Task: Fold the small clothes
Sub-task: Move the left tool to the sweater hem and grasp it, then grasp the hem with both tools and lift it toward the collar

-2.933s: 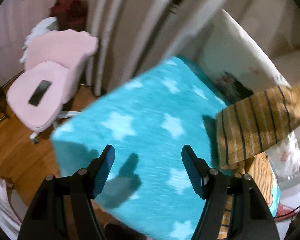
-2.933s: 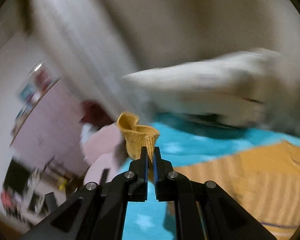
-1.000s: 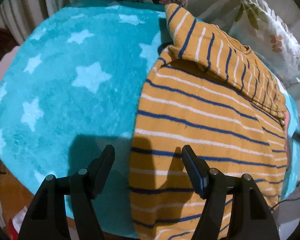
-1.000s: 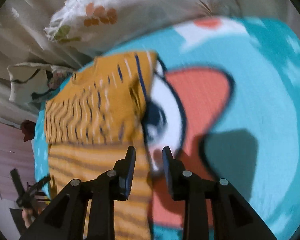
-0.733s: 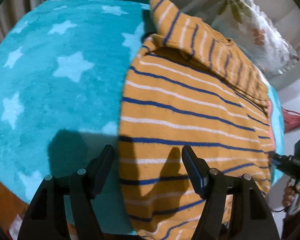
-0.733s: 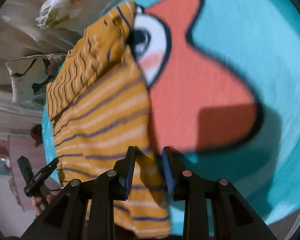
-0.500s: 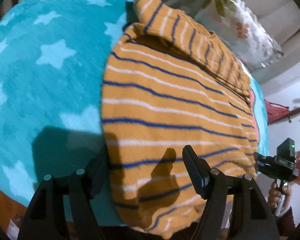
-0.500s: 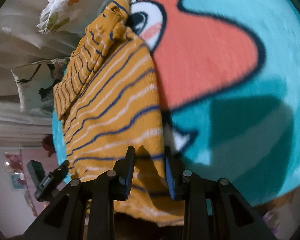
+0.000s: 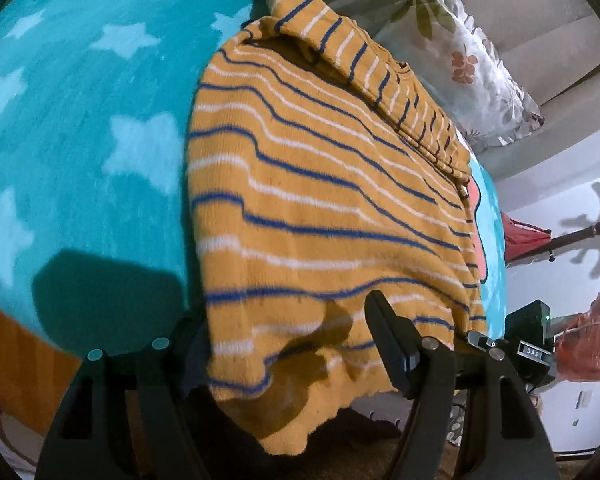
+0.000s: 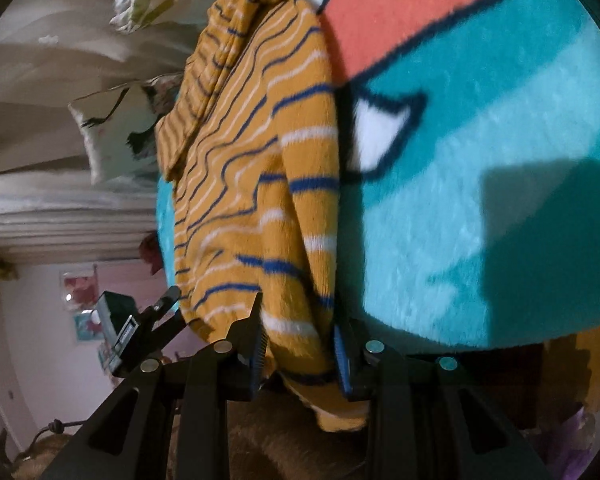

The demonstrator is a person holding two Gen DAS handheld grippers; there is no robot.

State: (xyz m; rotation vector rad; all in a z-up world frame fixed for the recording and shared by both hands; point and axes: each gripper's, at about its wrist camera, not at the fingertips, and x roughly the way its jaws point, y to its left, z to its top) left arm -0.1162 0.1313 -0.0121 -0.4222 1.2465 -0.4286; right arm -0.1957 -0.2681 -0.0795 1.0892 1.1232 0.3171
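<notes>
A mustard-yellow top with blue and white stripes (image 9: 320, 200) lies on a teal star-patterned blanket (image 9: 80, 128); its far end is folded back and its hem hangs over the near edge. My left gripper (image 9: 288, 336) is open, its jaws either side of the hanging hem's left corner. My right gripper (image 10: 298, 344) is open, with the hem's other corner (image 10: 296, 280) between its jaws. The right gripper also shows in the left wrist view (image 9: 520, 344), and the left one in the right wrist view (image 10: 140, 324).
Floral pillows (image 9: 468, 68) lie past the top's far end. The blanket has a coral and white cartoon print (image 10: 400, 12). A red bag (image 9: 588, 344) is on the right, wooden floor (image 9: 8, 360) lies below the blanket edge, and a pink wall (image 10: 40, 320) stands beyond.
The right gripper let go of the top's corner and opened. Both grippers moved down to the hem at the blanket's near edge, and the hem now sits between their jaws.
</notes>
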